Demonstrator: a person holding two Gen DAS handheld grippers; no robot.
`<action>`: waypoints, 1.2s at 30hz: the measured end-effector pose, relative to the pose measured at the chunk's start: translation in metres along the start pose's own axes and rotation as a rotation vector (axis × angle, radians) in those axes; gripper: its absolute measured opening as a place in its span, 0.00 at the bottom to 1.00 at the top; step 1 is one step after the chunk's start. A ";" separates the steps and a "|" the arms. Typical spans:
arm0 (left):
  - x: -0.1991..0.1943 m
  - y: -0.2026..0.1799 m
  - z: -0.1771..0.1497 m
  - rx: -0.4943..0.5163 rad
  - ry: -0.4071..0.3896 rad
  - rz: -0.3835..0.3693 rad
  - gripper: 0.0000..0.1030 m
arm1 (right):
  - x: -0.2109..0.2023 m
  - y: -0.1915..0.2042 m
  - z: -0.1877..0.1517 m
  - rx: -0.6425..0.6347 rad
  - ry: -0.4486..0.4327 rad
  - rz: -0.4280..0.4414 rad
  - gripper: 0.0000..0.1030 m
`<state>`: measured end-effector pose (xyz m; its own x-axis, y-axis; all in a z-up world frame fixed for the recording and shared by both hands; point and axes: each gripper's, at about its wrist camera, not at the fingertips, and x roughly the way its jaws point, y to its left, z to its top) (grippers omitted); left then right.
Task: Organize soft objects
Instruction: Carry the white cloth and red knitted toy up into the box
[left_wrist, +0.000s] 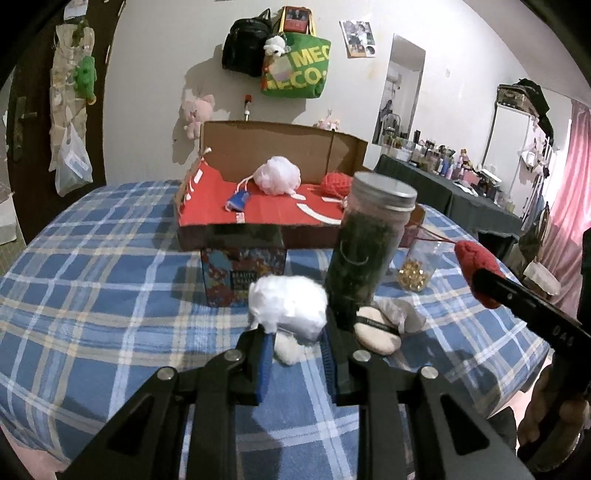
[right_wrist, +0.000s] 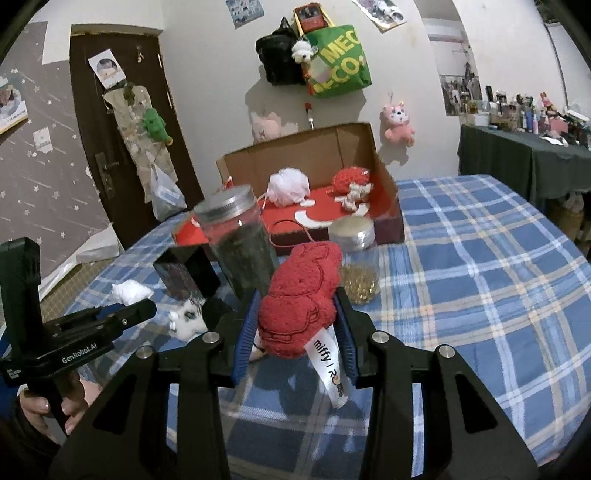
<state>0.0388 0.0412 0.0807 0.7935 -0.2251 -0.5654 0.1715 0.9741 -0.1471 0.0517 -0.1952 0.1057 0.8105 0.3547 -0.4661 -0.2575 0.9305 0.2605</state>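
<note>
My left gripper (left_wrist: 295, 332) is shut on a white soft wad (left_wrist: 288, 308), held just above the blue checked tablecloth (left_wrist: 92, 295). My right gripper (right_wrist: 297, 306) is shut on a red plush toy (right_wrist: 301, 295) with a white "miffy" tag, also raised off the table. In the left wrist view that red toy (left_wrist: 474, 262) shows at the right. Behind stands an open cardboard box (left_wrist: 273, 218) with a red floor, holding a pale bath pouf (left_wrist: 279, 175) and a red knitted thing (left_wrist: 336, 184). A small white fluffy item (left_wrist: 290, 349) lies under the left fingers.
A tall jar of dark green stuff (left_wrist: 369, 243) and a patterned tin (left_wrist: 242, 275) stand between the grippers and the box. A small jar of gold beads (left_wrist: 415, 273), a powder puff (left_wrist: 376, 330) and a grey cloth (left_wrist: 404, 314) lie to the right.
</note>
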 end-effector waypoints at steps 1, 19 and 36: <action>-0.001 0.000 0.002 0.000 -0.004 0.001 0.24 | -0.003 0.000 0.002 0.001 -0.009 0.000 0.37; -0.012 0.011 0.051 0.008 -0.089 0.022 0.24 | -0.015 -0.002 0.053 -0.007 -0.113 -0.013 0.37; 0.039 0.024 0.098 0.024 0.045 -0.050 0.24 | 0.047 -0.018 0.099 -0.008 -0.004 0.039 0.37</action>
<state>0.1310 0.0575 0.1348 0.7566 -0.2732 -0.5940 0.2244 0.9618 -0.1566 0.1466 -0.2047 0.1627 0.8022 0.3899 -0.4521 -0.2926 0.9169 0.2716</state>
